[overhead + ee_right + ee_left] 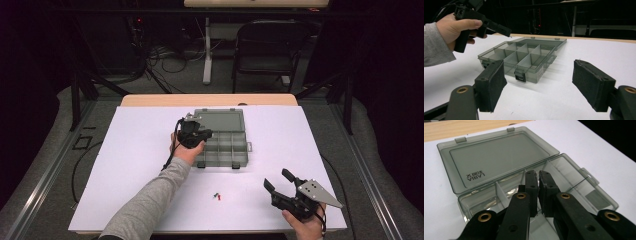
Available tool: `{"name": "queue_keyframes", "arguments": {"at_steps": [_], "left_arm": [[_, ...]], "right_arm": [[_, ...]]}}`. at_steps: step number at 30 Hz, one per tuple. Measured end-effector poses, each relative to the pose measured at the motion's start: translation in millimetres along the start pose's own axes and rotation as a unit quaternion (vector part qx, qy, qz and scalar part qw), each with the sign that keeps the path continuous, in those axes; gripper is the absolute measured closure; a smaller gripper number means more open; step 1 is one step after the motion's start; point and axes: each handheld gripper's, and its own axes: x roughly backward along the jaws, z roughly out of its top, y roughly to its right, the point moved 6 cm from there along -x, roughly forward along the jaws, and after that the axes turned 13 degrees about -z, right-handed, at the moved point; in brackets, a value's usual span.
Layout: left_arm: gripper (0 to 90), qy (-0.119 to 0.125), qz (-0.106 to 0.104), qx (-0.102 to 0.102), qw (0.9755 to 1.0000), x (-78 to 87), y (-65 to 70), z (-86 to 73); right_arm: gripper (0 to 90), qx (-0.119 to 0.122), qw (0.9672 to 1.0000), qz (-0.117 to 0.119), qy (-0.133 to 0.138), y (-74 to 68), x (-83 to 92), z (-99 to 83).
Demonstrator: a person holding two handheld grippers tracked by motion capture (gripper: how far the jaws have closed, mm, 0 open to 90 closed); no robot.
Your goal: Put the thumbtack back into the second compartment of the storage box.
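Already open on the white table cover [135, 165], the smoky plastic organiser box [223, 145] lies with its lid [496, 157] folded flat behind it, while the person's left gripper [538, 175] hangs over the front row of compartments with its jaws drawn almost together; whether anything is pinched between them cannot be made out, though nothing shows in the narrow slit in the left gripper view. Every compartment that can be seen in the right gripper view looks bare, dividers standing clean, so the sorting appears, at a guess, to be at or near its start. Two small parts, one red [219, 198] and one greenish [215, 195], lie close together on the cover, well short of the box and between the two hands, not yet put away. On the near right, the right gripper [278, 180] rests low in the person's hand with its jaws spread wide and nothing between its foam pads [491, 83], pointed towards the box from a distance. What looks left, judging by this layout: both loose parts have yet to go into compartments, and the lid and its front latch [520, 75] remain undone
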Motion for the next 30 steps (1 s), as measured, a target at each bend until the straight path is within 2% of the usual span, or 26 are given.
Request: {"name": "queue_keyframes", "arguments": {"at_steps": [4, 11, 17, 26, 30], "left_arm": [[85.8, -0.007, 0.008, 0.009, 0.9999, -6.9, -6.5, -3.7], [85.8, -0.016, 0.019, 0.012, 0.9996, -15.4, -13.5, -8.6], [85.7, -0.020, 0.024, 0.007, 0.9995, -19.2, -15.6, -10.4], [85.6, -0.021, 0.025, 0.009, 0.9994, -22.0, -18.6, -12.1], [85.5, -0.028, 0.022, 0.001, 0.9994, -22.8, -17.5, -12.9]], "right_arm": [[25.5, 0.000, 1.0000, 0.001, -0.002, -0.2, -0.4, -0.4], [25.5, 0.000, 1.0000, 0.001, -0.003, 0.4, -0.3, -0.5], [25.5, 0.000, 1.0000, 0.002, -0.003, -0.3, -0.7, -0.8], [25.5, -0.003, 1.0000, 0.003, -0.005, -0.1, -0.8, -1.0], [25.5, -0.003, 1.0000, 0.003, -0.005, 0.1, -1.0, -1.0]]}}
